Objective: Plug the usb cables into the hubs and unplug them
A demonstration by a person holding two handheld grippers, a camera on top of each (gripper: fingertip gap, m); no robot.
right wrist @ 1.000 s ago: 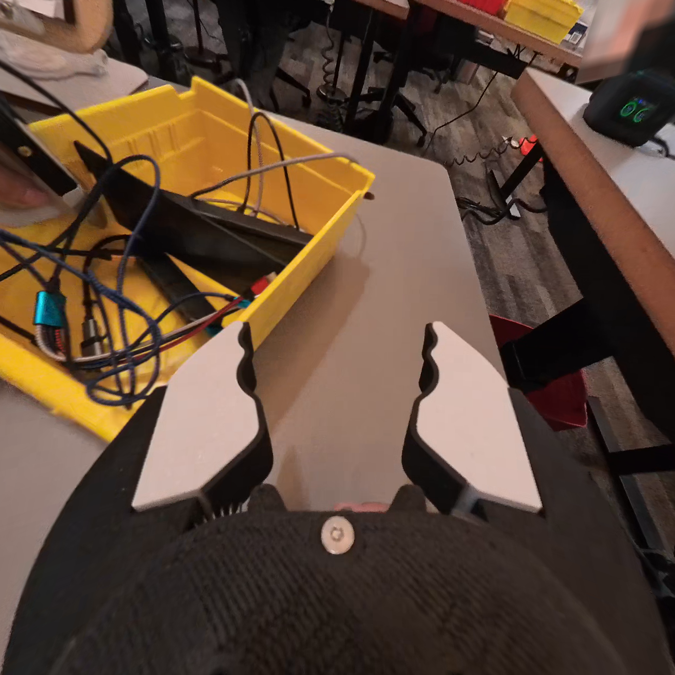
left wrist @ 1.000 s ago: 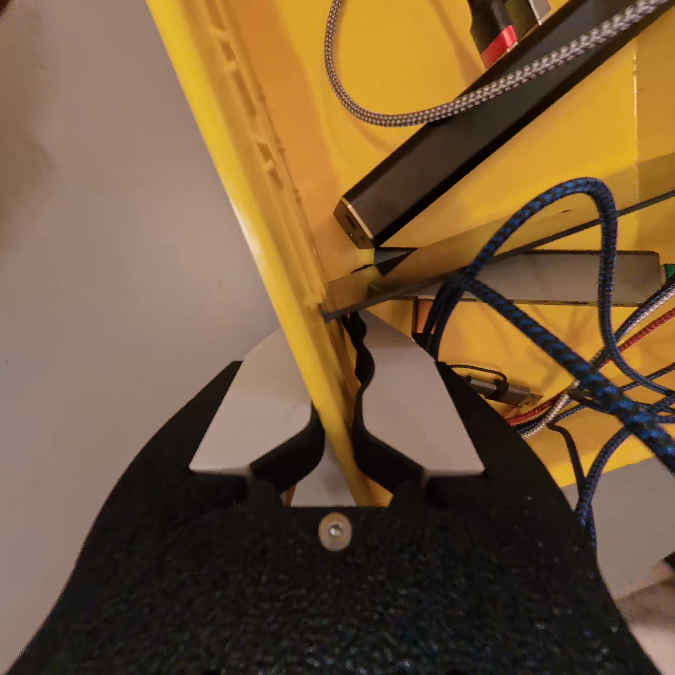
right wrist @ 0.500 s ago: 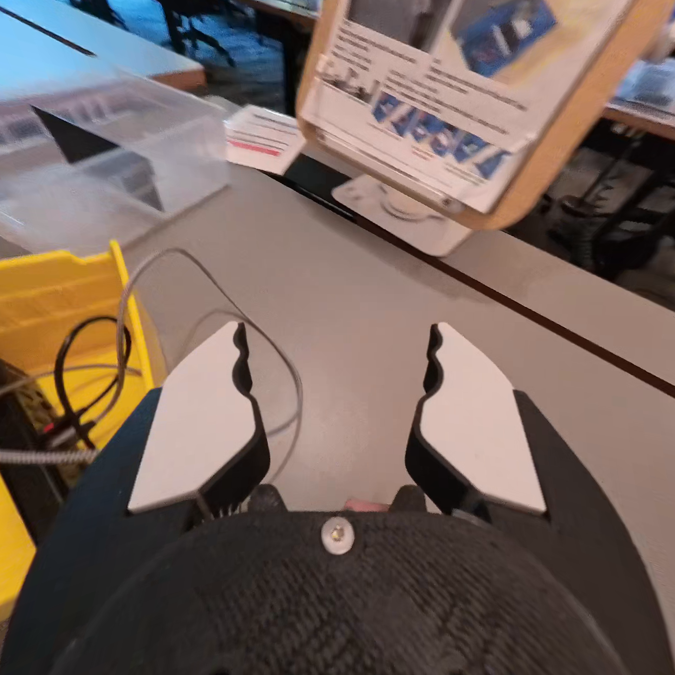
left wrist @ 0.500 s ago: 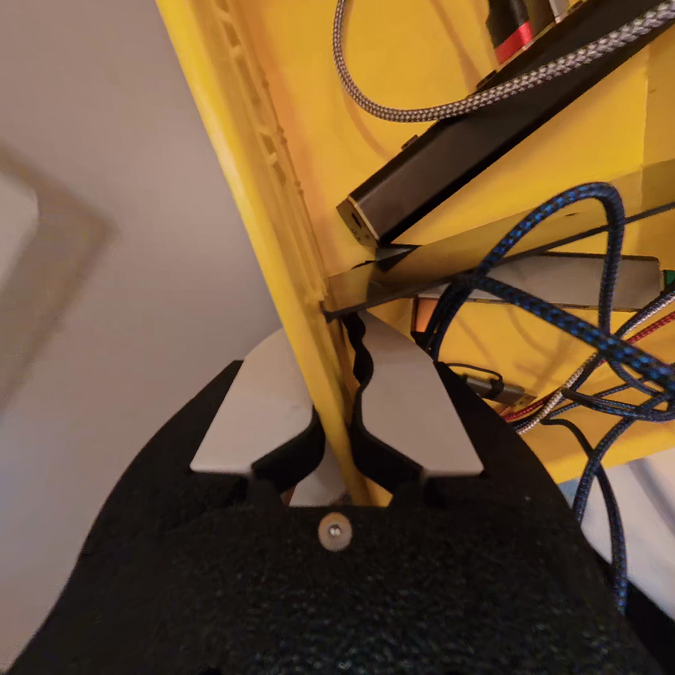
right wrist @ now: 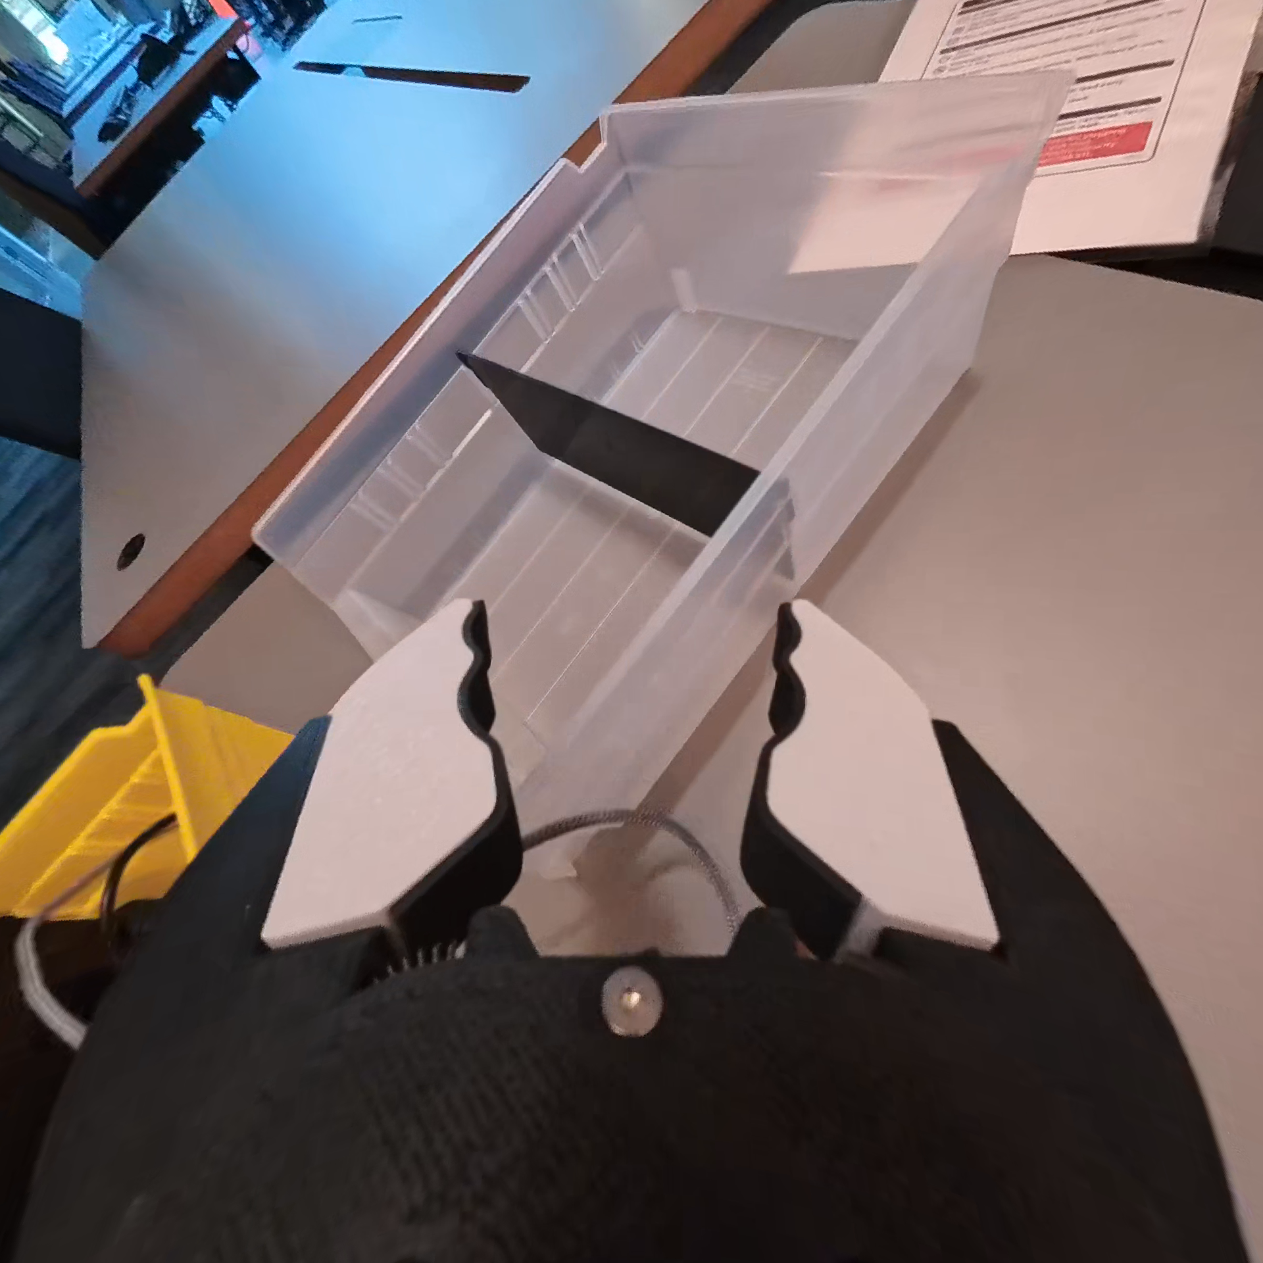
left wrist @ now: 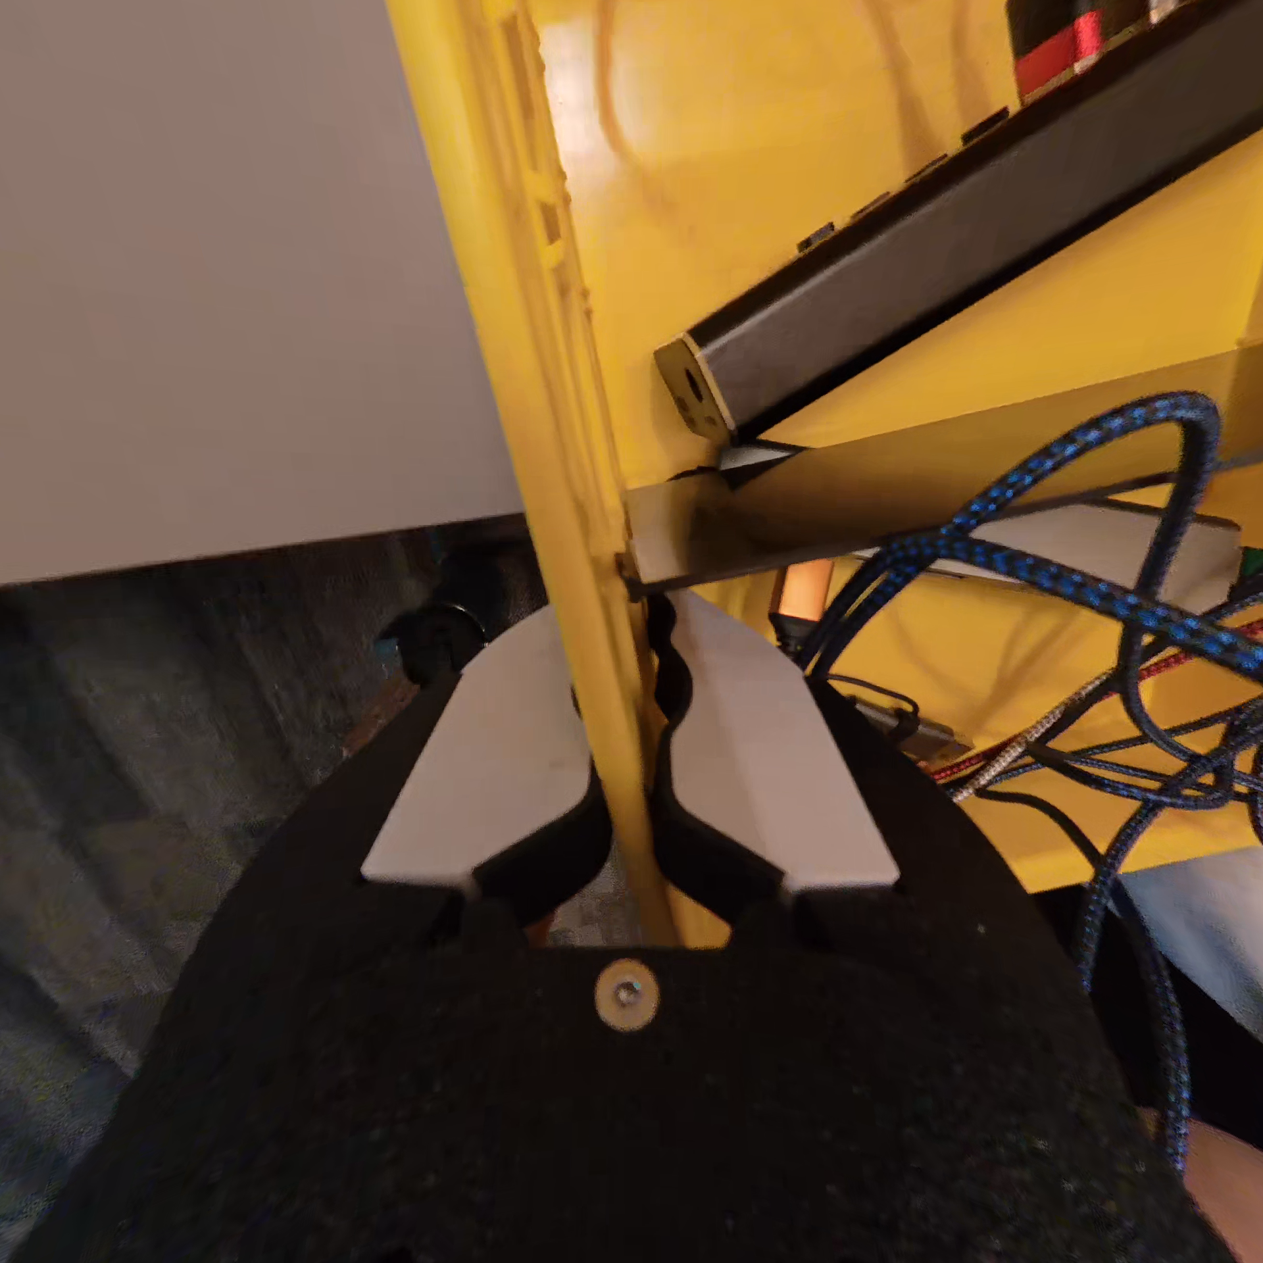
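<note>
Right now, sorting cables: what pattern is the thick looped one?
Blue-and-black braided cable, clearest in the left wrist view.

Support surface: a grey table (right wrist: 1066, 478) with a brown edge band, filling the right and centre of the right wrist frame. Resting directly on it, centre frame, is a clear plastic bin (right wrist: 690, 424) set at a diagonal, with a black divider (right wrist: 608, 437) across its interior. A printed sheet (right wrist: 1107, 116) lies at upper right, behind the bin. A yellow bin (right wrist: 130, 799) shows at lower left; whether it sits on the table cannot be told. A grey braided cable (right wrist: 683, 830) loops over the tabletop at lower centre.
</note>
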